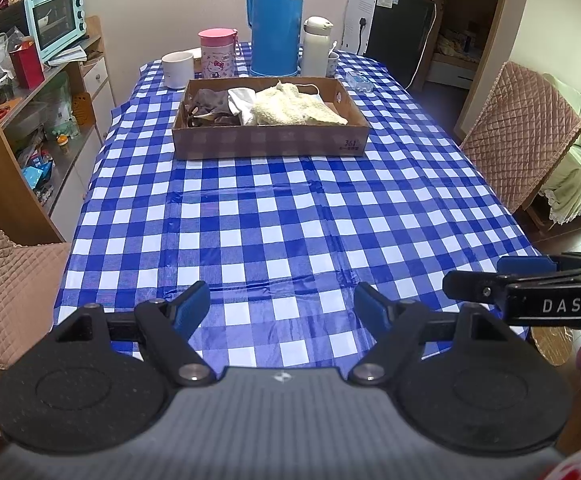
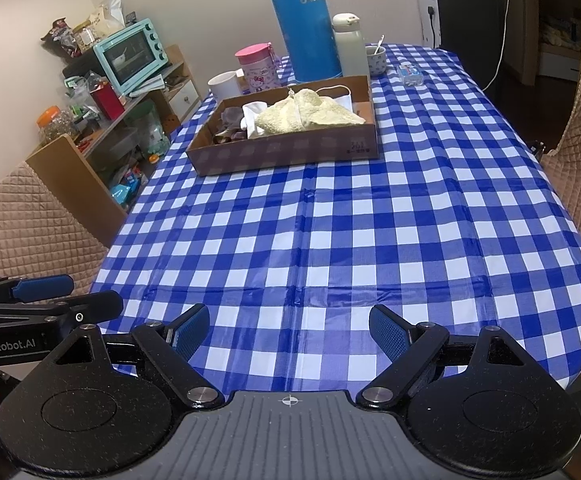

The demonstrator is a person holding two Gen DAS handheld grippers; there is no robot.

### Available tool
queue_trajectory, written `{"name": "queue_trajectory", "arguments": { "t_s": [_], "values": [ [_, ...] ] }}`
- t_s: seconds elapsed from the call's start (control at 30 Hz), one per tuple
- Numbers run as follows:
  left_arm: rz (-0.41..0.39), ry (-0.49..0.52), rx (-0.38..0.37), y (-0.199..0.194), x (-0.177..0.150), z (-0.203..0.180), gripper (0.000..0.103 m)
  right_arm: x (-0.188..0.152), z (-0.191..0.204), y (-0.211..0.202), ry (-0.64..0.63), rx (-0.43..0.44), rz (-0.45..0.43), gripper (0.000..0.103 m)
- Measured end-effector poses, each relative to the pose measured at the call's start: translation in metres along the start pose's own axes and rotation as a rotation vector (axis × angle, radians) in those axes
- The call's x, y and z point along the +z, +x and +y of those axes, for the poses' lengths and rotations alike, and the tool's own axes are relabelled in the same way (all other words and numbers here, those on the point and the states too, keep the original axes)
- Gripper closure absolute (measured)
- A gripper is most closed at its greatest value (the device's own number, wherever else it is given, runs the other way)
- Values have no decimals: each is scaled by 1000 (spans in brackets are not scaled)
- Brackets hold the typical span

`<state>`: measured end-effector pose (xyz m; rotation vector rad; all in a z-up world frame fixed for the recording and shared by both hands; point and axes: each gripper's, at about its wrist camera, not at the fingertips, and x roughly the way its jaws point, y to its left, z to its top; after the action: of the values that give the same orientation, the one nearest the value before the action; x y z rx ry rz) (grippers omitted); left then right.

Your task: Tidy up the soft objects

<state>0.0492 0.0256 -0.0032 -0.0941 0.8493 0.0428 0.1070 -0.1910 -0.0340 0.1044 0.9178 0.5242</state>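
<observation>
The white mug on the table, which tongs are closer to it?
Left, slightly. The white mug stands far off, left of the cardboard box. The left tongs and right tongs both hang open over the near table edge, the right ones farther right.

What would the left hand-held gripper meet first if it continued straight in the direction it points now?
Probably the bare checked tablecloth, since the open left hand-held gripper tilts downward. The cardboard box lies farther along; depth is uncertain.

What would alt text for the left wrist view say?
A cardboard box holding a cream knit cloth and other soft items sits far across a blue checked tablecloth. The open, empty left gripper is in the foreground.
</observation>
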Motion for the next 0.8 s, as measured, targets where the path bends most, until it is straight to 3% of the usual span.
{"name": "queue_trajectory", "arguments": {
  "t_s": [0.8],
  "values": [
    [2,0,0,2,1,0,26,0,0,2,1,-2,3,16]
  ]
}}
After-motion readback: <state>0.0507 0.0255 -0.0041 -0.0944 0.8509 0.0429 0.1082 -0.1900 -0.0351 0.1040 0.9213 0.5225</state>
